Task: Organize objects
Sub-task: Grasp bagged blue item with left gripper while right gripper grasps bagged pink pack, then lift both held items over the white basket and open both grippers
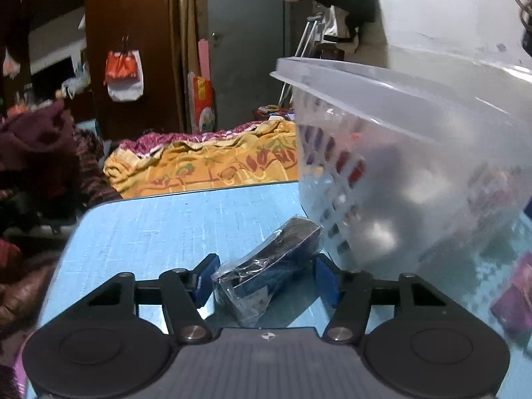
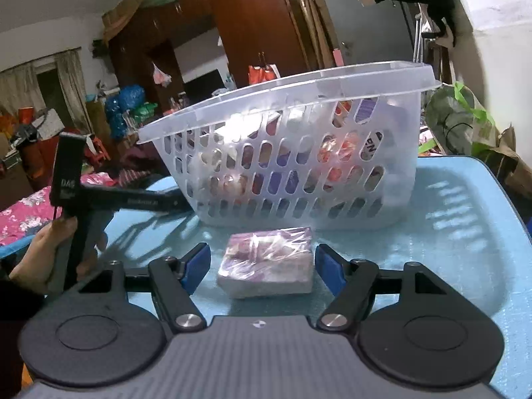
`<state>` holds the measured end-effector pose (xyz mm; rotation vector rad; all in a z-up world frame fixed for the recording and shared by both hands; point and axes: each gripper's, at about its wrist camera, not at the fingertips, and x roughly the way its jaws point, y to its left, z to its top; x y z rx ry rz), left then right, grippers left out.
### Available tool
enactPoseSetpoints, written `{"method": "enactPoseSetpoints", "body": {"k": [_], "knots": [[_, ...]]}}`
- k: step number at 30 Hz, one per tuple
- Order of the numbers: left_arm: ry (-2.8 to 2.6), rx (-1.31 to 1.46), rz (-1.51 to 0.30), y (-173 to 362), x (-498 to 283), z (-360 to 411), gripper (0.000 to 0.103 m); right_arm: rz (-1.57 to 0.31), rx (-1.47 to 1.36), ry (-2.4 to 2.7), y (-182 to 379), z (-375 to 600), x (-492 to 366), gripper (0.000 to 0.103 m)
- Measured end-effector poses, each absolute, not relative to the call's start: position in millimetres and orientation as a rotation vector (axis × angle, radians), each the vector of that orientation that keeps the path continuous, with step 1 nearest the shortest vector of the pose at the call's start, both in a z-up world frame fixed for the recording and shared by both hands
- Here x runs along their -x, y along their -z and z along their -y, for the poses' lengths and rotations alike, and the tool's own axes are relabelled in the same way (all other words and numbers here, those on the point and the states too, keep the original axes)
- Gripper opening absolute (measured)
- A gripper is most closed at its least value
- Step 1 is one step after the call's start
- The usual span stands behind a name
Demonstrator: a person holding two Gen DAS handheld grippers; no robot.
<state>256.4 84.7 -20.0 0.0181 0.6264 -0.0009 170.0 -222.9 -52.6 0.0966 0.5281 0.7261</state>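
The left gripper [image 1: 264, 279] sits apart around the shiny dark packet [image 1: 266, 266], maybe touching; it could slip. The right gripper [image 2: 262, 267] sits apart around the purple pack [image 2: 267, 262], which could bump the basket [image 2: 299, 99].

Both tools [image 1: 262, 279] [image 2: 262, 267] part-open, tilted downward

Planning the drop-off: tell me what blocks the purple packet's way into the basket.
Only the basket's own near wall, right behind the purple packet; it must go over the rim. The right gripper's jaws flank the packet, nothing between.
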Motion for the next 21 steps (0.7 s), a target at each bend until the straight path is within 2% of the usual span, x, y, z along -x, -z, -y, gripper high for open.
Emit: {"method": "enactPoseSetpoints", "body": {"k": [1, 4, 6, 9, 11, 15, 16, 19, 21], "knots": [[0.009, -0.017, -0.616, 18.8, -249.3, -82.8, 0.063, -0.516, -0.09, -0.723, 52.0, 221.6, -168.4, 0.071], [0.042, -0.003, -0.553, 10.6, -219.2, -77.7, 0.062, -0.504, -0.059, -0.719, 52.2, 218.8, -165.5, 0.053], [0.072, 0.015, -0.511, 7.9, -198.2, -72.8, 0.061, -0.521, -0.047, -0.73, 53.0, 213.5, -168.9, 0.051], [0.119, 0.028, -0.477, 9.5, -178.1, -63.3, 0.06, -0.529, -0.024, -0.731, 52.8, 212.4, -169.6, 0.055], [0.152, 0.043, -0.47, 10.8, -173.7, -58.8, 0.06, -0.544, 0.0, -0.748, 53.3, 207.5, -170.1, 0.077], [0.168, 0.074, -0.461, 12.4, -173.0, -58.7, 0.06, -0.549, 0.115, -0.749, 53.8, 187.9, -165.4, 0.078], [0.169, 0.089, -0.461, 12.7, -174.2, -62.7, 0.06, -0.549, 0.15, -0.739, 54.4, 182.4, -163.3, 0.076], [0.176, 0.13, -0.459, 14.5, -172.5, -68.9, 0.06, -0.548, 0.209, -0.733, 56.2, 170.9, -158.8, 0.054], [0.18, 0.146, -0.456, 14.4, -174.1, -71.3, 0.06, -0.557, 0.182, -0.778, 56.1, 168.5, -159.9, 0.054]]}}
